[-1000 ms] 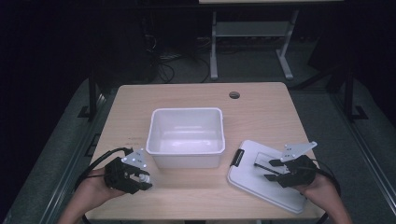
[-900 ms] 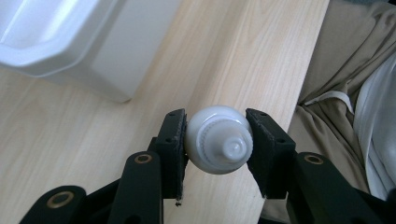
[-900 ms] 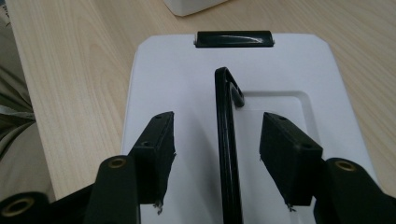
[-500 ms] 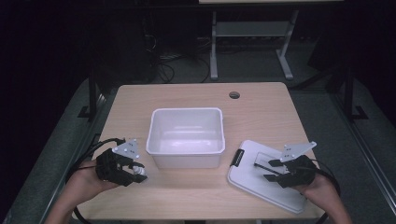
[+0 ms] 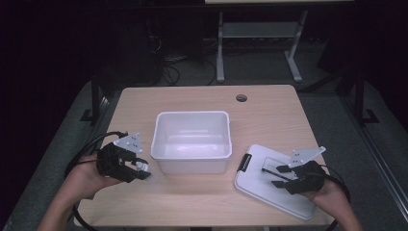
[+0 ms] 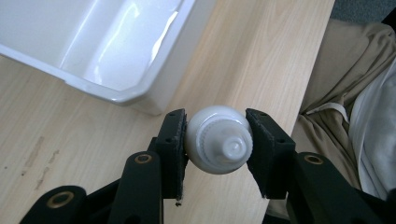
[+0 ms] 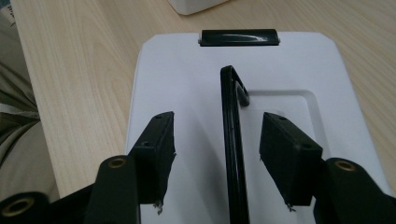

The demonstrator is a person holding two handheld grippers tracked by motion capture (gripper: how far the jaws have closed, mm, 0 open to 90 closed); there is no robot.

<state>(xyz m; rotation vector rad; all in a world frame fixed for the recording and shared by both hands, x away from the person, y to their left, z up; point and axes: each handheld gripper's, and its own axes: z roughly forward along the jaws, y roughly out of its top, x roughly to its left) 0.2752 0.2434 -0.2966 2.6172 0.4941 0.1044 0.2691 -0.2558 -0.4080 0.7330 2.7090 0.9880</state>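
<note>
1. Landmark: white plastic bin (image 5: 191,140), open-topped, standing at the middle of the wooden table (image 5: 192,202). All places below were taken from it.
2. Left gripper (image 5: 136,169): just off the bin's near left corner, clear of its wall, clenched on a small white bottle (image 6: 218,139). In the left gripper view the two pads pressed the bottle's round body from either side.
3. White bottle: capped end turned back toward the gripper's camera, so its long axis ran along the jaws, not across them. The bin's rim (image 6: 116,95) lay ahead and to the left in that view, its hollow open beyond.
4. Judgement: the coming move seemed to turn on that gap; the bottle had to clear the near rim before it could go in. The left hand was plainly the nearer to the bin.
5. Right gripper (image 5: 273,177): to the bin's right and nearer the table's front edge, over a flat white lid (image 5: 262,190). Its jaws stood apart, released, grasping nothing.
6. Black wire handle (image 7: 232,140): seen in the right gripper view lying on the lid between the parted pads, touched by neither; a black clip (image 7: 239,37) sat at the lid's far edge.
7. The high view gave the layout; the bottle's cap and grip were readable from the left gripper view.
</note>
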